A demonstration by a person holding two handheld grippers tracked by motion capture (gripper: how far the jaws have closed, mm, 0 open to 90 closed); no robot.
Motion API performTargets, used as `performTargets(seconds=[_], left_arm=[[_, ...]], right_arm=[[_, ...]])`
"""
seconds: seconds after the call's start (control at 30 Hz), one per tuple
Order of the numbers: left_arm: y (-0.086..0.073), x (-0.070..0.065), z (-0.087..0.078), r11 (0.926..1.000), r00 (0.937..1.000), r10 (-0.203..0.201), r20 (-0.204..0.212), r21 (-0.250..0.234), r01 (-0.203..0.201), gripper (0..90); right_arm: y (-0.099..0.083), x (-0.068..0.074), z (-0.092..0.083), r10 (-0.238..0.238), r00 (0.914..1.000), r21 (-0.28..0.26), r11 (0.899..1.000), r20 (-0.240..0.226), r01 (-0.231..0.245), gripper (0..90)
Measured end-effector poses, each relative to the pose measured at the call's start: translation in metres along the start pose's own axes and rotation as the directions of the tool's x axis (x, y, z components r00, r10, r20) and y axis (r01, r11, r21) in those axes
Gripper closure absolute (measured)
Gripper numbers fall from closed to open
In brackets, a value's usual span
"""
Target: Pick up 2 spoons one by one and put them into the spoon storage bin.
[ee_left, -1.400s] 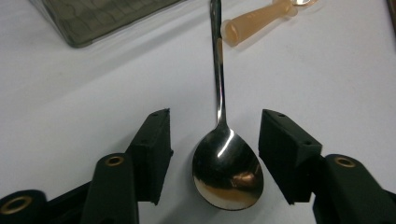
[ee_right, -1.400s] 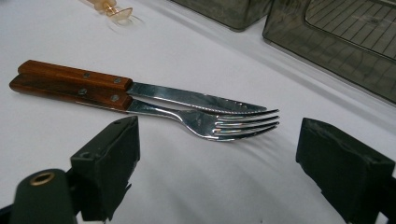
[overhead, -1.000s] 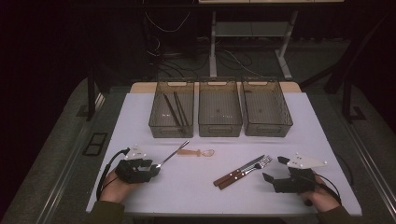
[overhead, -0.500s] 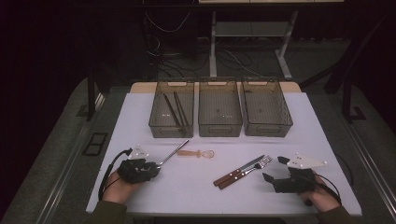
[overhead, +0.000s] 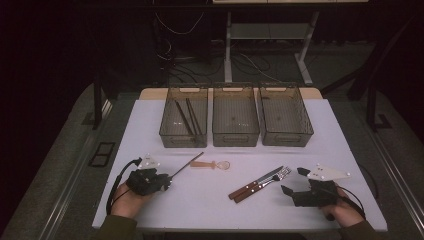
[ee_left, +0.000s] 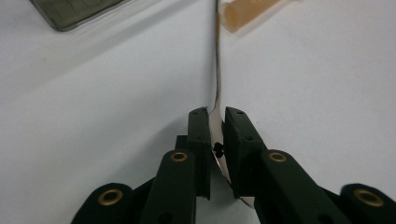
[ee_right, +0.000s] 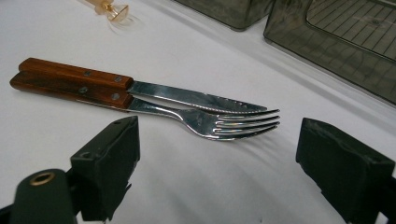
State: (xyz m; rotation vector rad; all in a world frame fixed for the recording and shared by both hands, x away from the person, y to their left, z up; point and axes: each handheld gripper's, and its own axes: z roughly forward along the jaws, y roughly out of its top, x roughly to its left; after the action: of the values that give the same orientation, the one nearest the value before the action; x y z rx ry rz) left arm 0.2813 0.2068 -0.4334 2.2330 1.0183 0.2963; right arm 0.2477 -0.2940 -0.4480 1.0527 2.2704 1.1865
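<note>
Left gripper view: fingers (ee_left: pixel 217 122) clamp a metal utensil (ee_left: pixel 216 70) (its held end hidden); right fingers (ee_right: pixel 217 163) open.

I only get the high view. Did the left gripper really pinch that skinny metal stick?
Observer: Yes. In the left gripper view, the left gripper has just been closing and its pads now press on the thin metal utensil.
Operator: What's that orange thing near it?
Observer: A see-through amber handle lies just past the utensil's far end.
Operator: Is the right gripper grabbing the fork?
Observer: No. The right gripper stands wide open, with the fork on the table beyond its jaws.
Operator: Is the knife smooth?
Observer: Its blade edge looks serrated near the tip.
</note>
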Motion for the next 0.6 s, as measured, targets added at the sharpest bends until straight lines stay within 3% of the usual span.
performTargets(seconds=[0.1, 0.33, 0.6], left_arm=[[0.0023, -0.0020, -0.0003, 1.0000, 1.0000, 0.008, 0.003, 0.001, -0.008, 84.7], [0.0023, 0.0000, 0.0002, 0.9996, 0.9996, -0.022, 0.017, -0.018, 0.022, 85.8], [0.0056, 0.0011, -0.0027, 0.9977, 0.9997, -0.025, -0.006, -0.063, 0.024, 85.9]], right_arm=[[0.0001, -0.0002, -0.0002, -0.002, 1.0000, -0.002, 1.000, 0.000, 0.002, 13.9], [0.0002, -0.0002, -0.0003, -0.004, 1.0000, -0.005, 1.000, -0.002, 0.004, 13.9], [0.0002, -0.0004, -0.0001, -0.002, 1.0000, -0.004, 1.000, -0.001, 0.002, 13.9]])
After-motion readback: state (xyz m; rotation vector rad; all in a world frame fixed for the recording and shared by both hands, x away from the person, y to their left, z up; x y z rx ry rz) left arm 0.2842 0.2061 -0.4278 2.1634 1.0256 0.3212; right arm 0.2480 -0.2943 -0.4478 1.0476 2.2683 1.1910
